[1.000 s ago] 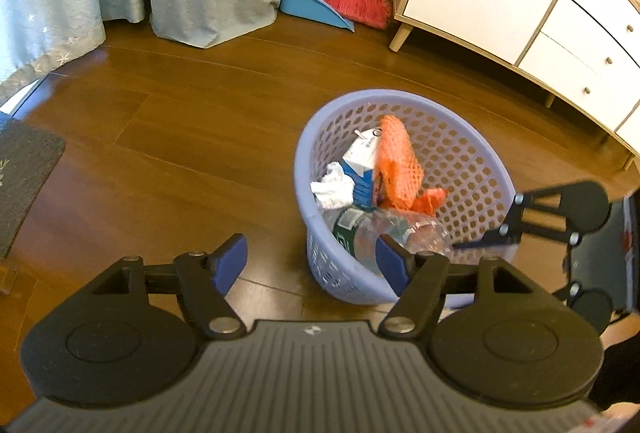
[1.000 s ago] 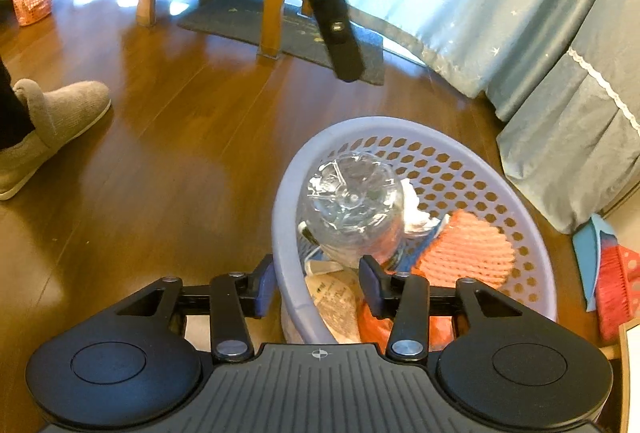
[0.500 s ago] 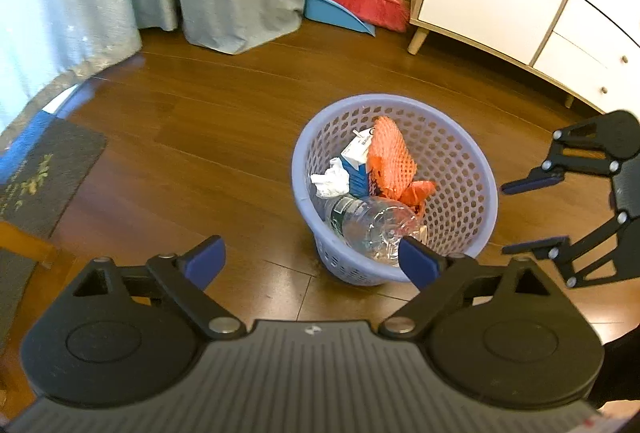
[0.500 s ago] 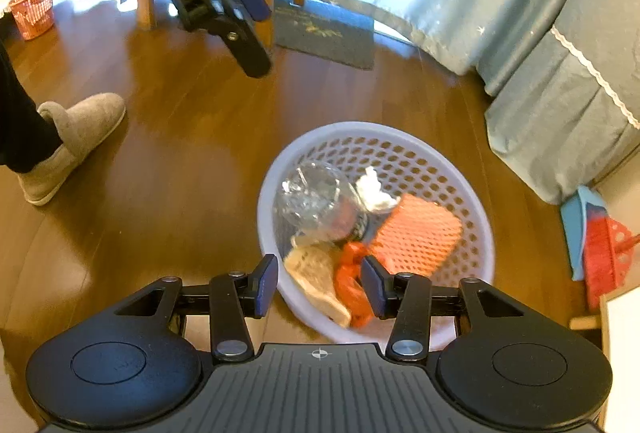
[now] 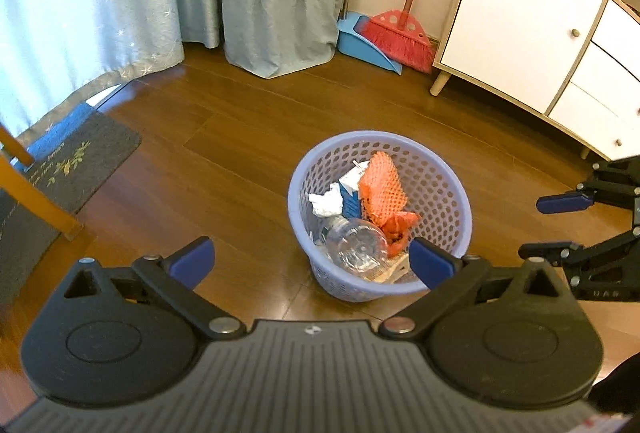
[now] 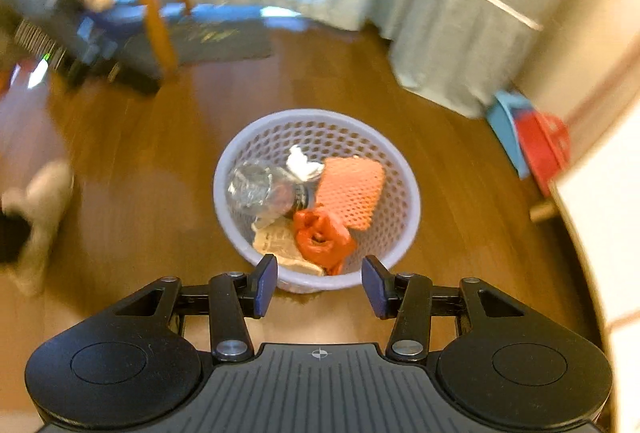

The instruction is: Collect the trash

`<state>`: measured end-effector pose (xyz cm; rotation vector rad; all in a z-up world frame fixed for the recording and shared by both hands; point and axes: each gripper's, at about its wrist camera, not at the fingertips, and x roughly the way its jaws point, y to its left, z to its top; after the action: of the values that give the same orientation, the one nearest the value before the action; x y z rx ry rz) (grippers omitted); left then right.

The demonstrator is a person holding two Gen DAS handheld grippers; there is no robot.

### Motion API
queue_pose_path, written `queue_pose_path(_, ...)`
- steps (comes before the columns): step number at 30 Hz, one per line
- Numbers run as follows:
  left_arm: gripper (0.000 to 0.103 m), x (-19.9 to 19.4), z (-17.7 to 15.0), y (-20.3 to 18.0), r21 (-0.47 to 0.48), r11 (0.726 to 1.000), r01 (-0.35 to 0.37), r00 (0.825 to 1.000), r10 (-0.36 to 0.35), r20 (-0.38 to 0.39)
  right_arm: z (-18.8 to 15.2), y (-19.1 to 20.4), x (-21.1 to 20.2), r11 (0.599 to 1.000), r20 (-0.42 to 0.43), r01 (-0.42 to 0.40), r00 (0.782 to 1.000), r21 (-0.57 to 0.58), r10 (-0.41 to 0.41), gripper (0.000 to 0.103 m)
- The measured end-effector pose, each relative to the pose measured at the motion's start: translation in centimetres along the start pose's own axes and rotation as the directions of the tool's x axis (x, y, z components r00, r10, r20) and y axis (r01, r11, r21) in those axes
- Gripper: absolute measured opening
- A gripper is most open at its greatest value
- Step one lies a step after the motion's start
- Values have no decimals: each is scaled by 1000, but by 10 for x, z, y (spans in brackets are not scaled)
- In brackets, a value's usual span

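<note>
Left wrist: left gripper [image 5: 310, 260] wide, empty, above floor-standing lavender basket [image 5: 448, 189] holding one bottle [image 5: 356, 247], one orange net [image 5: 382, 187], broom [image 5: 400, 37] and cabinet [image 5: 516, 17] beyond; right wrist, blurred: right gripper [image 6: 319, 285] parted, empty, basket [image 6: 240, 157] unobstructed.

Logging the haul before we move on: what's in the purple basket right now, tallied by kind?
Clear plastic bottle: 1
Orange foam net: 1
Orange plastic bag: 1
Blue and white carton: 1
White crumpled tissue: 1
Tan paper wrapper: 1
Total: 6 visible pieces; anything buried beneath them is hidden.
</note>
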<state>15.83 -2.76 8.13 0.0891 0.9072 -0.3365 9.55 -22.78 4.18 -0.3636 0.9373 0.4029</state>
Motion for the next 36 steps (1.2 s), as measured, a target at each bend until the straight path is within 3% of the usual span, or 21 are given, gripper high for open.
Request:
queue_pose_path(6,102,-10,-22,-6,-38,999,-14,1000,13,-21,-10,-2,-20,974,22,-39,999,222,35,45)
queue_pose_path(13,102,-33,-48,-4,-89,995,-49,999,46,-27,-12,11,-41,941,60,-42,998,335,24,47)
queue_pose_path(16,102,-45,-58,0,-130,990,-58,998,54,-34,-17,17,-46,920,71,-47,997,389,21,55)
queue_pose_path(17,102,-48,-61,1,-139,988,-60,998,56,-34,-18,18,-46,916,75,-50,997,397,22,63)
queue_pose_path(20,102,-59,-72,2,-164,984,-63,998,58,-31,-21,27,-50,914,90,-53,996,401,18,75)
queue_pose_path(27,102,-81,-88,3,-219,974,-62,998,62,-9,-23,44,-63,915,102,-30,995,402,-12,79)
queue_pose_path(36,102,-116,-96,-14,-208,975,-77,996,86,34,-33,56,-92,903,99,9,993,430,-57,79)
